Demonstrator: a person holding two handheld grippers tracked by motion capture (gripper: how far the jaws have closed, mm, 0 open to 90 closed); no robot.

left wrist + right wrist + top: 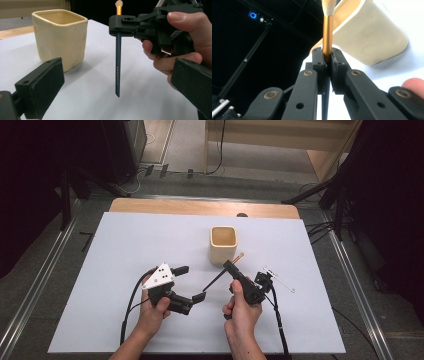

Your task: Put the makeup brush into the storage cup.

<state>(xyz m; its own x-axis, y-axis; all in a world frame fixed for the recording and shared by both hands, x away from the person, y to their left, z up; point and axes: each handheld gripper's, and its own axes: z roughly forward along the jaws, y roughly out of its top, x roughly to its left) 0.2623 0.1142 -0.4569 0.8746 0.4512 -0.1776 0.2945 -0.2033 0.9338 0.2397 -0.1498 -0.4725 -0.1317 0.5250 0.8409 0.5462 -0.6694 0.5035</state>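
On the table (125, 320), toward the far middle: a cup (223, 245), upright. Just before it and slightly right: the right gripper (231, 265), clamped on a brush (222, 273) near its bristle end, bristles up beside the cup's right front corner, handle slanting down and left, clear of the table. Left of the brush's lower end: the left gripper (191, 282), jaws spread wide, nothing between them. Behind the table: bare floor (190, 150).
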